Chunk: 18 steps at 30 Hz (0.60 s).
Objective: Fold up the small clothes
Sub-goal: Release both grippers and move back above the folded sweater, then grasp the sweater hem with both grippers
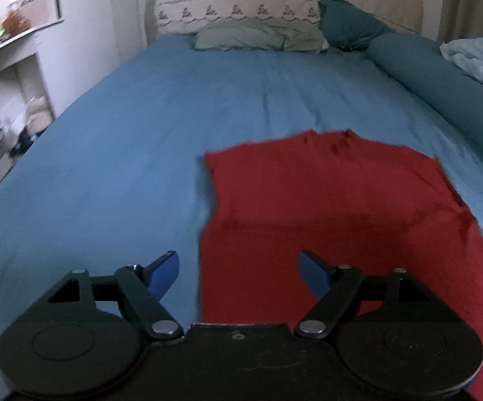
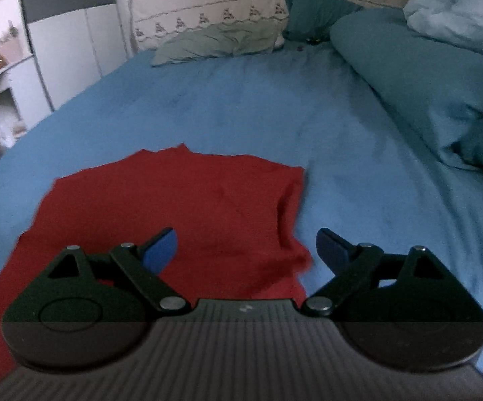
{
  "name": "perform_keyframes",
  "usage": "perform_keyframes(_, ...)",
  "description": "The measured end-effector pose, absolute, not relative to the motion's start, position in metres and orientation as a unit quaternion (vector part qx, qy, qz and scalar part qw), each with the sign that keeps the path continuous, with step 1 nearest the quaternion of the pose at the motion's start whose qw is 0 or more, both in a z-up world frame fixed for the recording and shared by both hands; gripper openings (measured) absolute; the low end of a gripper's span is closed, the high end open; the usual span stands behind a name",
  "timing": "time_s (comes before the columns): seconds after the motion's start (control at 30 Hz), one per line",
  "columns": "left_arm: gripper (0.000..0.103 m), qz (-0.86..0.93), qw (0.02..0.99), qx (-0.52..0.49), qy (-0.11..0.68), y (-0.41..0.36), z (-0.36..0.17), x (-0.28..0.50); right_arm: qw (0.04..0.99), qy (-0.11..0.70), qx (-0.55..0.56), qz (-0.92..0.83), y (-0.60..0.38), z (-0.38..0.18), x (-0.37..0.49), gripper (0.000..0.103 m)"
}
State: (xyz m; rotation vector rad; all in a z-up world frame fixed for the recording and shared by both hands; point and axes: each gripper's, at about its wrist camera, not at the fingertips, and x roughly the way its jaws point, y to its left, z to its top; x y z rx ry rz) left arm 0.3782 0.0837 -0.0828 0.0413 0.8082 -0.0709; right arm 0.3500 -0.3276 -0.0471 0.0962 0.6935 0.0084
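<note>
A small red garment (image 1: 335,207) lies spread flat on the blue bedsheet (image 1: 124,153). It also shows in the right wrist view (image 2: 181,214). My left gripper (image 1: 239,272) is open and empty, hovering over the garment's near left edge; its left finger is over bare sheet. My right gripper (image 2: 246,252) is open and empty above the garment's near right edge, where the cloth is slightly rumpled; its right finger is over bare sheet.
A grey-green pillow (image 1: 258,35) and a dark teal pillow (image 1: 345,21) lie at the headboard. A teal bolster or rolled duvet (image 2: 418,77) with a pale blue blanket (image 2: 455,10) runs along the bed's right side. White shelves (image 1: 4,93) stand to the left.
</note>
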Motion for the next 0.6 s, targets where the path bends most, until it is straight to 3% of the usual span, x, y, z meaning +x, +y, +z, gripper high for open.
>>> perform_keyframes(0.23, 0.081, -0.013, 0.889, 0.007, 0.458, 0.094, -0.102, 0.286, 0.913, 0.405, 0.043, -0.002, -0.33, -0.053, 0.25, 0.103)
perform_keyframes(0.4, 0.068, -0.004, 0.869, -0.001, 0.495, 0.1, -0.131, 0.243, 0.879, 0.473, 0.052, -0.027, -0.322, -0.089, 0.202, 0.088)
perform_keyframes(0.6, 0.055, -0.005, 0.858, -0.004, 0.514, 0.097, -0.157, 0.225, 0.854, 0.518, 0.042, -0.025, -0.307, -0.119, 0.175, 0.082)
